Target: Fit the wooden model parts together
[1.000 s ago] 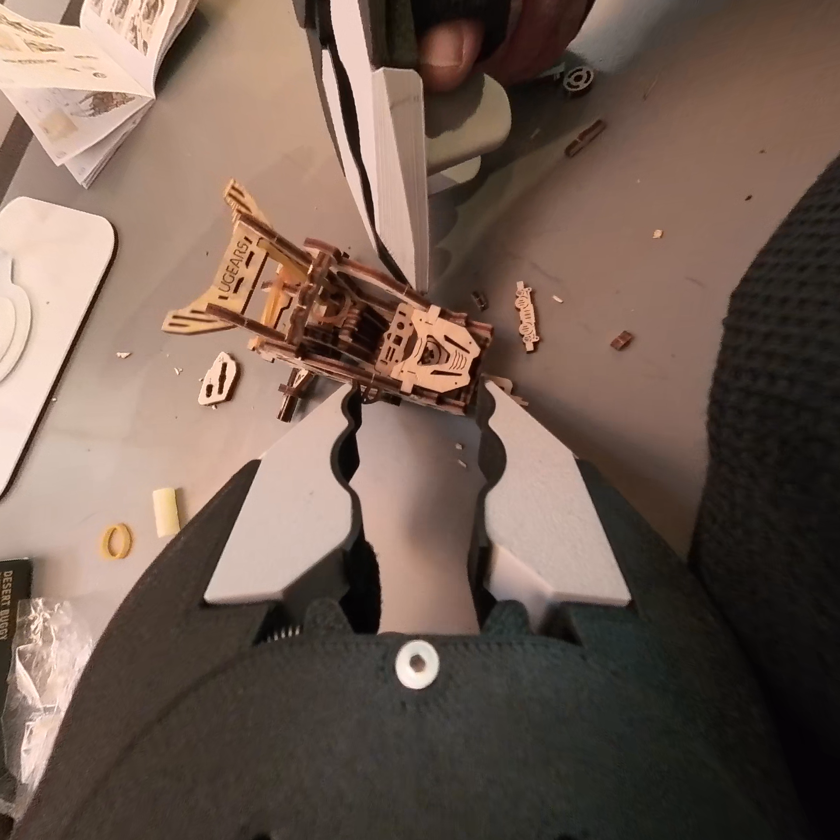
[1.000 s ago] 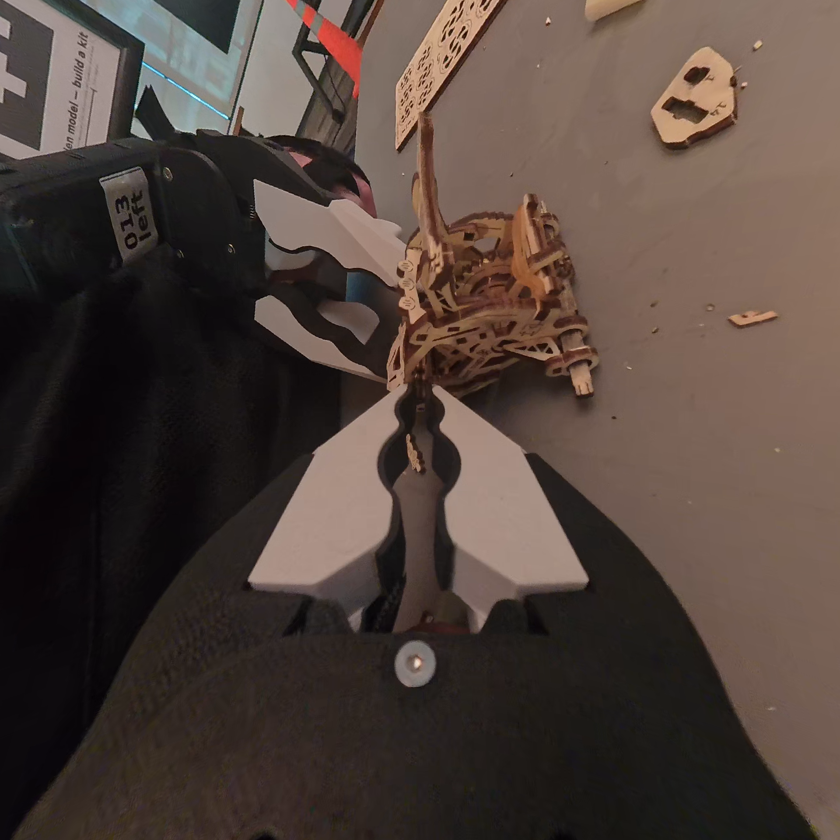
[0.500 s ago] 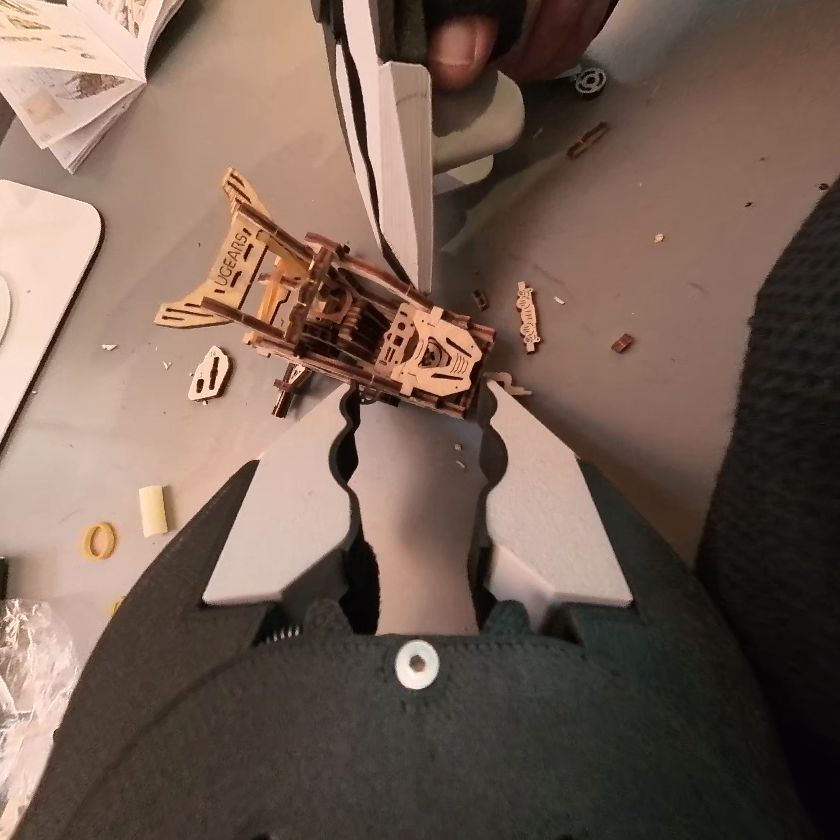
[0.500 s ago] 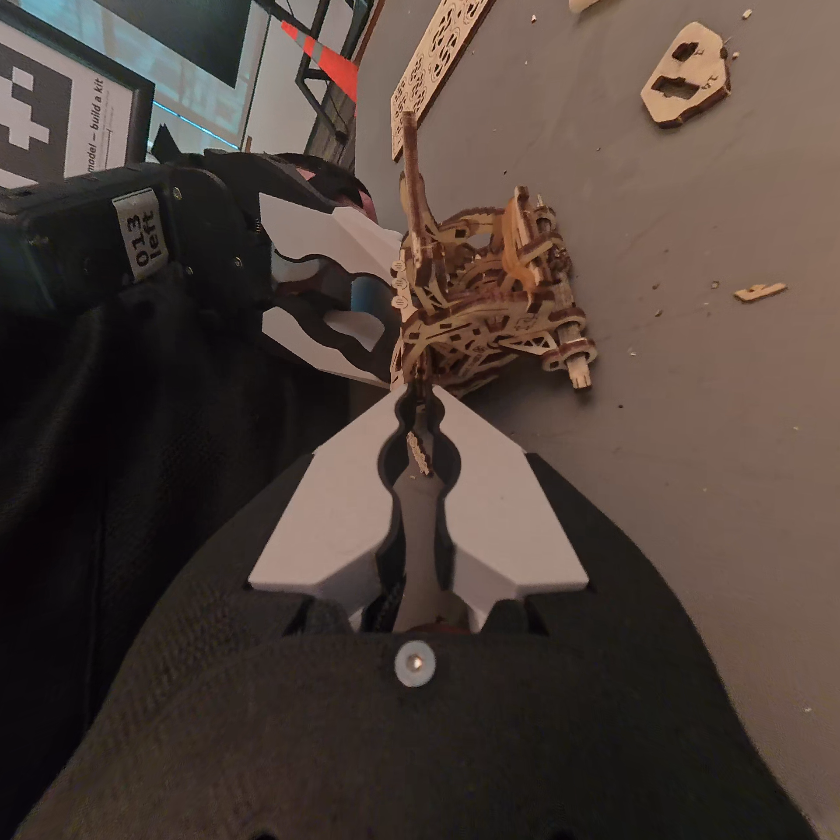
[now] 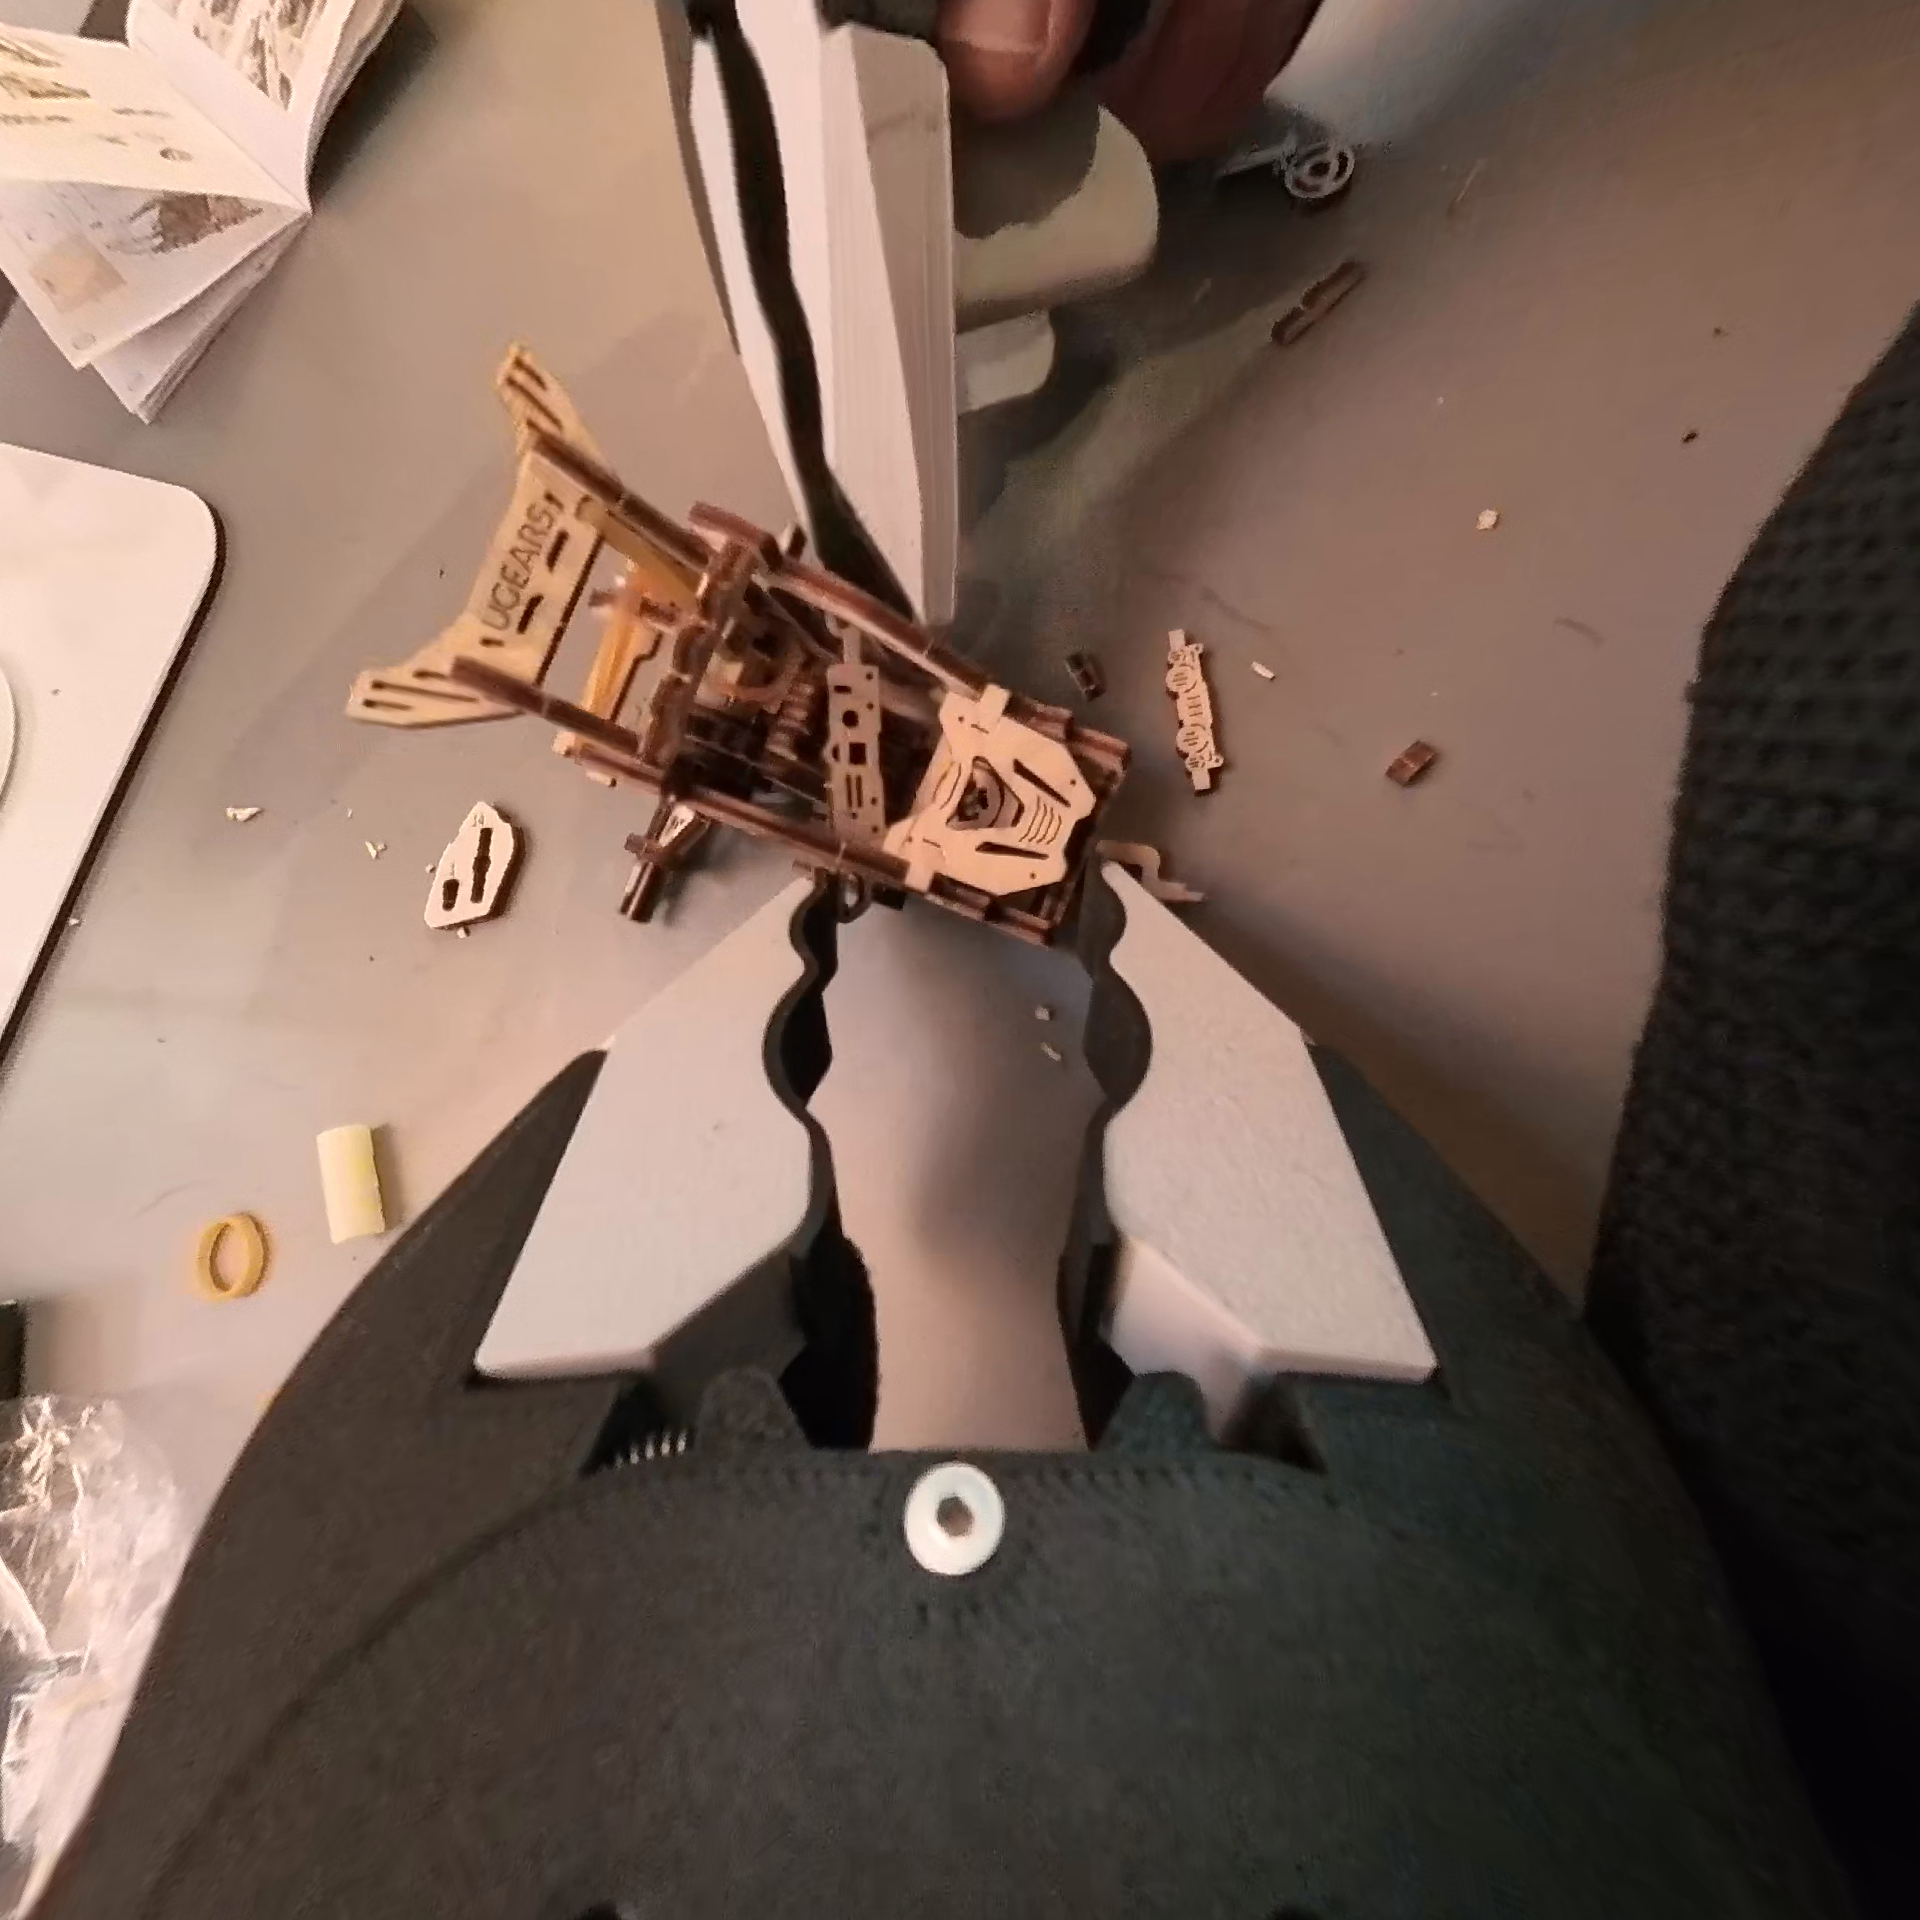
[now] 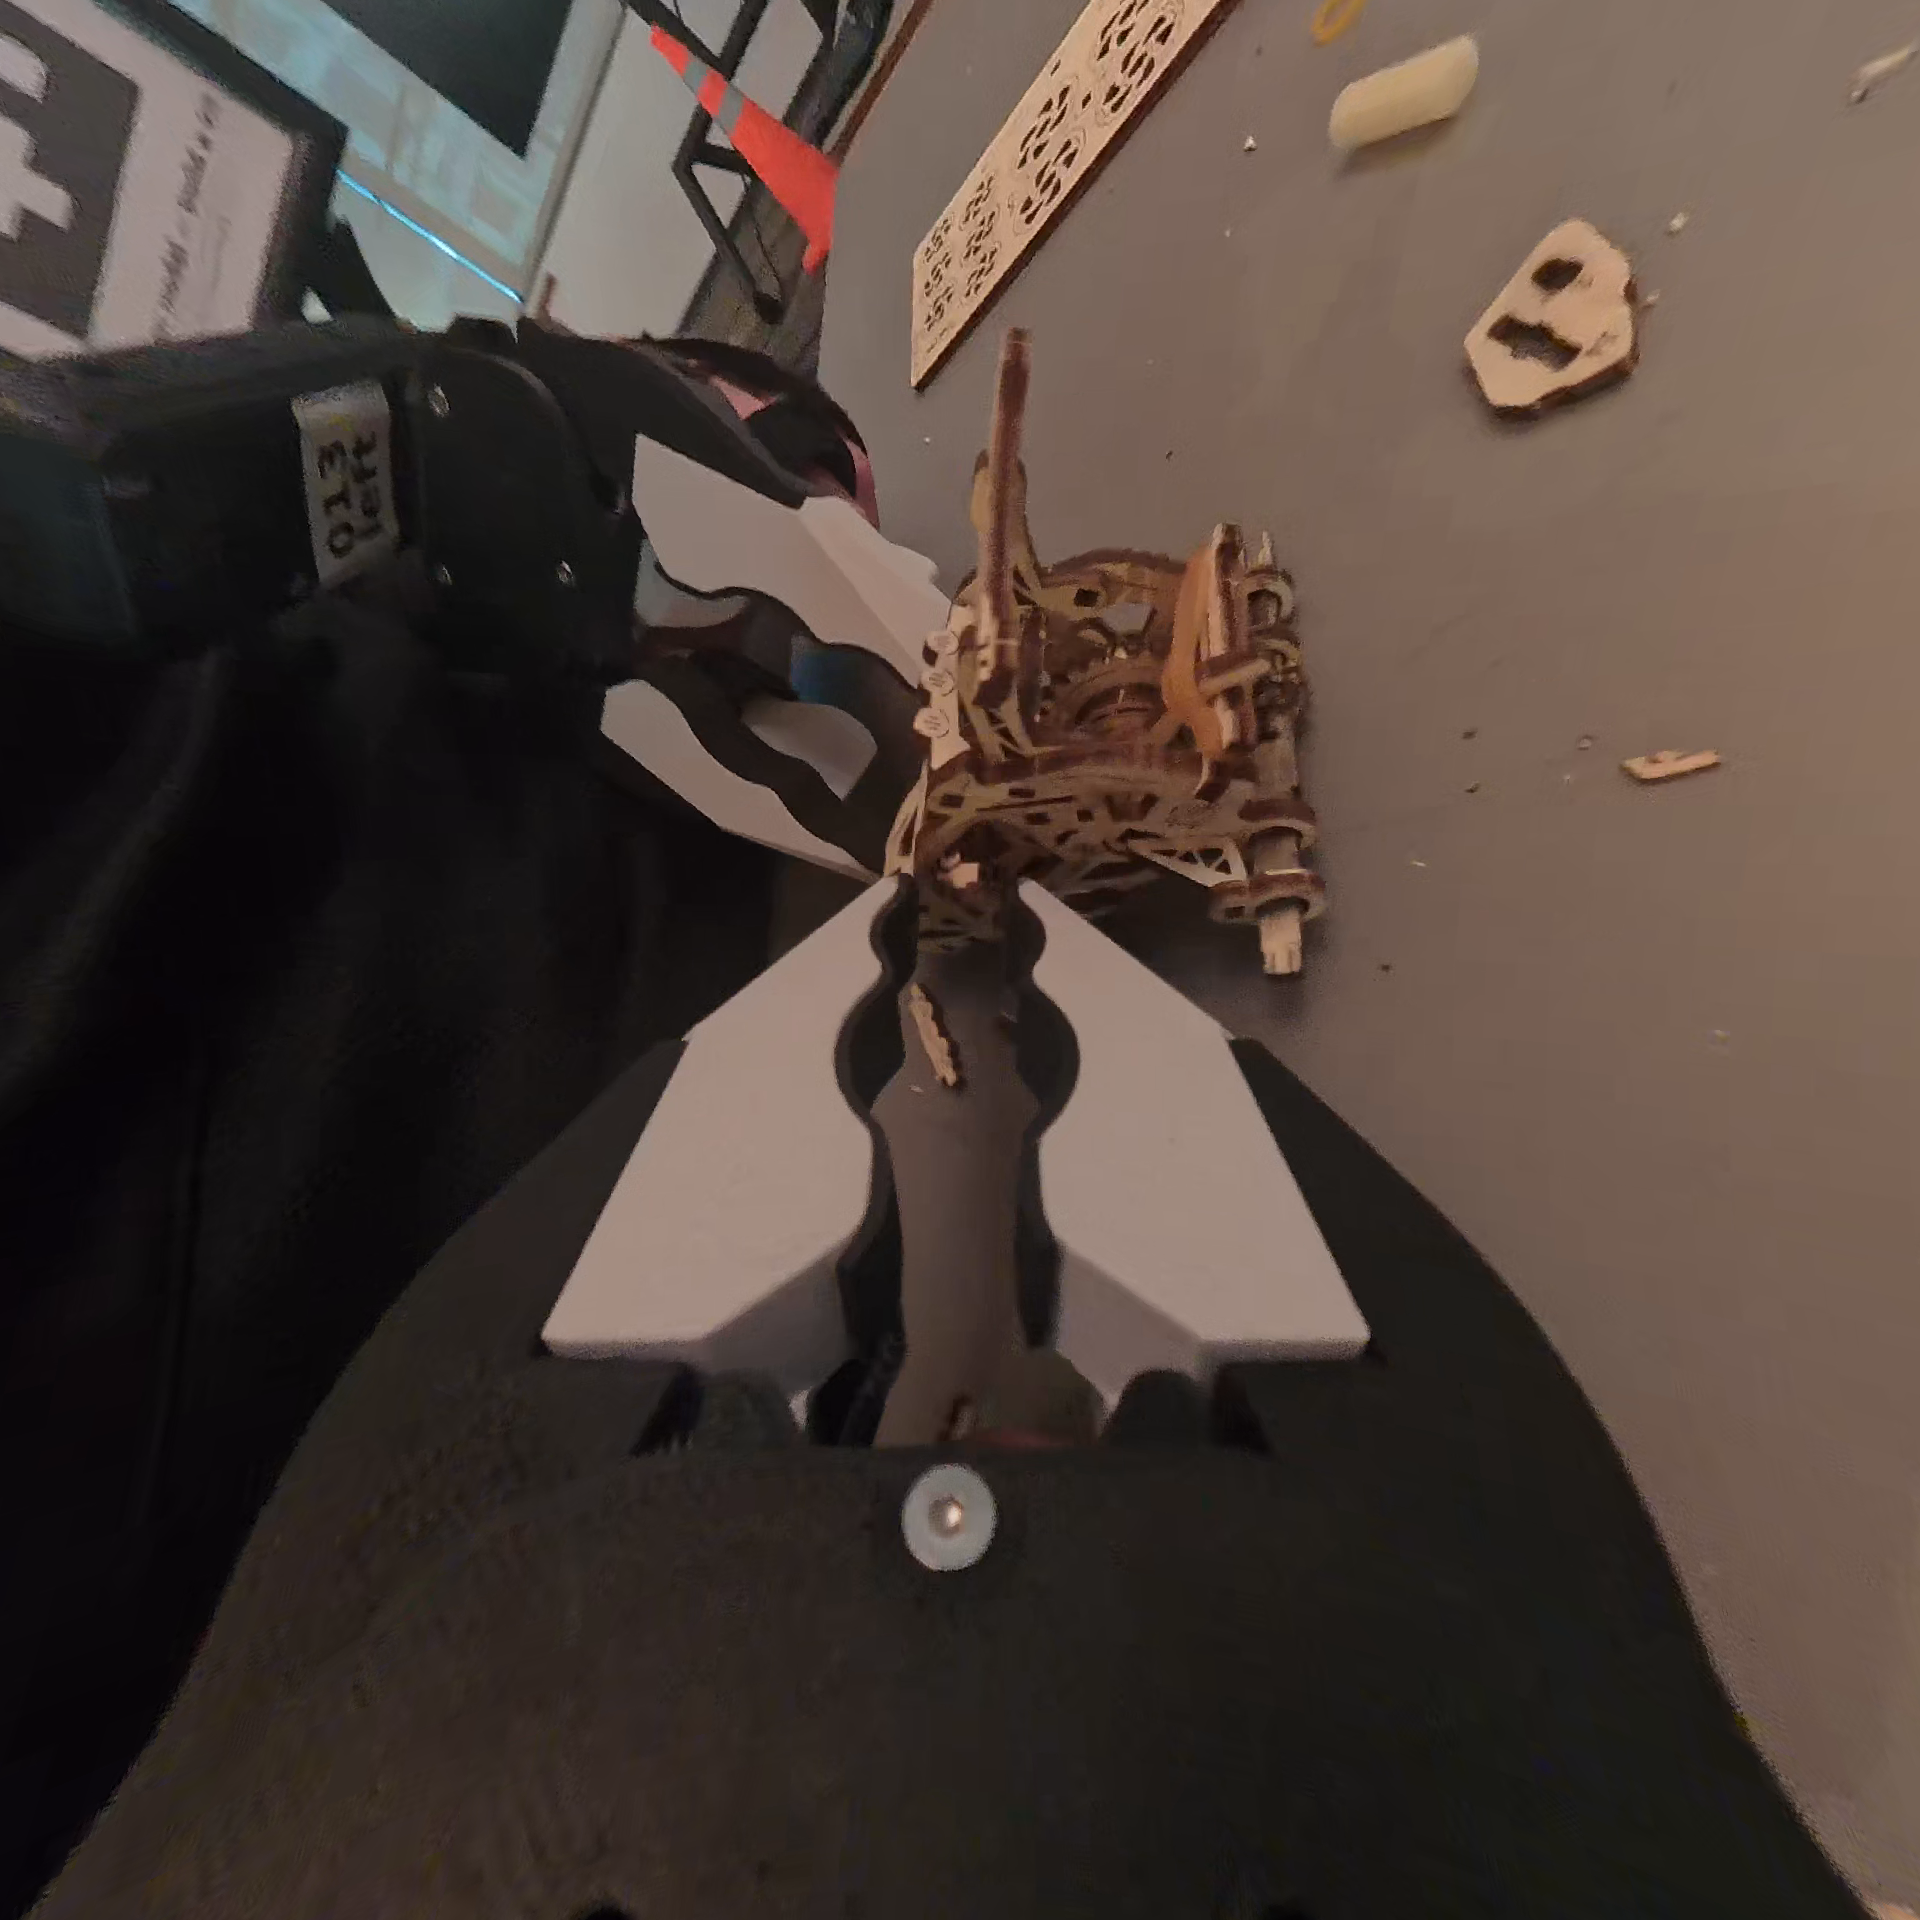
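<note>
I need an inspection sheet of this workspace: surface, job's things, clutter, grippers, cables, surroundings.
Surface: grey table, scattered with wood crumbs.
Job's things: wooden model lying on the table; loose oval part beside it; parts sheet farther off.
Clutter: booklet, yellow rubber band, pale tube piece, plastic wrap.
Grippers: left gripper clamps the model's front end, jaws wide; right gripper nearly shut on the model's edge.
Cables: nothing seen.
Surroundings: framed sign, red-striped tape.
</note>
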Demonstrator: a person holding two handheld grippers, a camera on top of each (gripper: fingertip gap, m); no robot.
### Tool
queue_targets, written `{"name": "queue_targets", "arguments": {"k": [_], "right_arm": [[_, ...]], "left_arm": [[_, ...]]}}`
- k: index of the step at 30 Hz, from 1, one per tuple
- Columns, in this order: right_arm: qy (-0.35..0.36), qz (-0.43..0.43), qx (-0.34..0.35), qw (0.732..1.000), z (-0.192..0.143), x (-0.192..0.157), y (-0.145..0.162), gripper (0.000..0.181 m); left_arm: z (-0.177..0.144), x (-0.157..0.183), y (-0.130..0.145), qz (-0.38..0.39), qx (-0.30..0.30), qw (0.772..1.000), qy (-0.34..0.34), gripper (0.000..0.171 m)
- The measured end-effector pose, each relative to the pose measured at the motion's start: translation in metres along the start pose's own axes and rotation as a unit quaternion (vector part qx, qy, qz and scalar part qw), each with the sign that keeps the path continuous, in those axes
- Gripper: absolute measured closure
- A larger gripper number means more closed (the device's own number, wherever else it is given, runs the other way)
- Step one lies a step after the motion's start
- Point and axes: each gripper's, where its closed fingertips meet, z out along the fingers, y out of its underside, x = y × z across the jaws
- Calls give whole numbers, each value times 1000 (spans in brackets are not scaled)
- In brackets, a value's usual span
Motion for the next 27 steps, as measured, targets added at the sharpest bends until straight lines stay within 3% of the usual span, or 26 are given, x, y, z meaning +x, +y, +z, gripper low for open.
{"name": "queue_targets", "arguments": {"k": [4,8,13,19,27], "right_arm": [[52,-94,-10,994,-6,1,6,160],[136,-224,-8,965,-9,2,1,156],[159,-301,10,940,-5,-4,-4,158],[206,-366,8,907,-8,2,-7,171],[217,-375,-10,901,-6,2,-3,178]], "left_arm": [[1,0,-1,-4,-1,1000,4,127],[1,0,-1,3,-9,1000,9,127],[1,1,0,3,-22,999,26,127],[0,1,0,11,-31,999,38,127],[-1,0,1,5,-32,999,36,125]]}}
